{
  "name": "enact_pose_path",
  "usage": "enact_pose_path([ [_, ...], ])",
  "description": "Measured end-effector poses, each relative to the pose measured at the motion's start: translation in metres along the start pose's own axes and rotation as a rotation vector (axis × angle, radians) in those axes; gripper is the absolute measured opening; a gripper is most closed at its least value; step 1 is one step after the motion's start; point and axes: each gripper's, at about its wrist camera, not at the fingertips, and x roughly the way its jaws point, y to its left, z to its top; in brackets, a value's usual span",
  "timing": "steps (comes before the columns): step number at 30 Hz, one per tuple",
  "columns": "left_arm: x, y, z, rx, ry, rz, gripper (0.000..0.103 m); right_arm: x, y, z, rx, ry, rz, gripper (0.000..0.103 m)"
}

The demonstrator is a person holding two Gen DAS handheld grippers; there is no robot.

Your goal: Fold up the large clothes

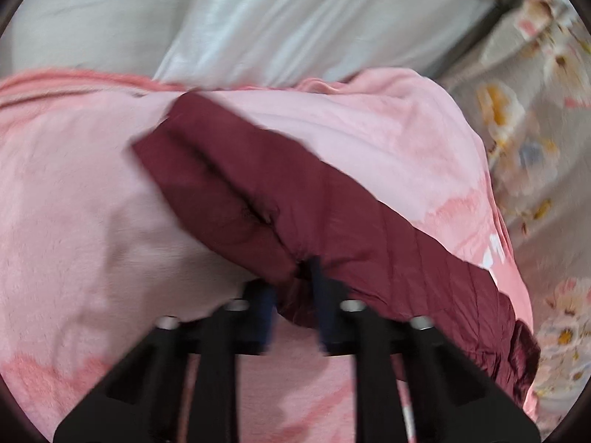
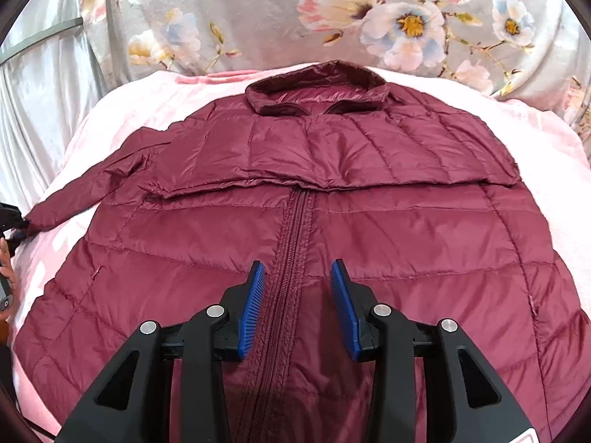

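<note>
Two claws are at work on one maroon quilted jacket. Nipped between the narrow blue pads of the left gripper is the cuff of the left sleeve, which runs away ahead of that claw, blurred, across the pink blanket. The right gripper hovers with its ribbed pads spread wide and nothing between them, straddling the zipper directly below. Beyond it the other sleeve lies folded across the chest, with the collar farthest off and the floral sheet behind. The shell looks thin, glossy and puffy, so I judge it light, limp and slippery. Seams, cuffs and hem should give the surest hold, since smooth padded panels would likely slide out.
</note>
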Motion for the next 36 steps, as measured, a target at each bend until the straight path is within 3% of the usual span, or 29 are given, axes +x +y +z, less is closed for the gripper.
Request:
enact_pose_path([
  [5, -0.042, -0.053, -0.008, 0.151, -0.105, -0.028, 0.003, -0.018, -0.010, -0.011, 0.052, -0.022, 0.054, 0.040],
  [8, -0.085, -0.115, -0.023, 0.280, -0.173, -0.119, 0.002, -0.024, -0.018, -0.016, 0.084, -0.017, 0.075, 0.040],
  [12, -0.140, -0.222, -0.073, 0.487, -0.219, -0.266, 0.002, -0.035, -0.030, -0.020, 0.100, -0.023, 0.074, 0.040],
  [17, -0.161, -0.328, -0.169, 0.686, -0.138, -0.426, 0.003, -0.050, -0.049, -0.028, 0.089, -0.039, 0.035, 0.040],
  [24, -0.132, -0.397, -0.297, 0.854, 0.059, -0.462, 0.007, -0.056, -0.084, -0.034, 0.129, -0.021, 0.017, 0.044],
  [25, -0.129, -0.401, -0.310, 0.863, 0.085, -0.461, 0.021, -0.057, -0.090, -0.033, 0.140, -0.022, 0.016, 0.045],
  [26, -0.124, -0.402, -0.319, 0.867, 0.128, -0.472, 0.046, -0.057, -0.094, -0.033, 0.144, -0.023, 0.013, 0.046],
  [28, -0.126, -0.397, -0.323, 0.836, 0.167, -0.513, 0.074, -0.060, -0.104, -0.030, 0.151, -0.032, -0.003, 0.048],
  [31, -0.138, -0.381, -0.301, 0.786, 0.129, -0.564, 0.076, -0.064, -0.114, -0.017, 0.134, -0.054, -0.026, 0.049],
  [34, -0.134, -0.361, -0.256, 0.707, 0.097, -0.539, 0.078, -0.065, -0.125, 0.007, 0.131, -0.075, -0.017, 0.051],
  [36, -0.117, -0.343, -0.219, 0.618, 0.121, -0.499, 0.078, -0.059, -0.131, 0.028, 0.142, -0.070, 0.008, 0.054],
])
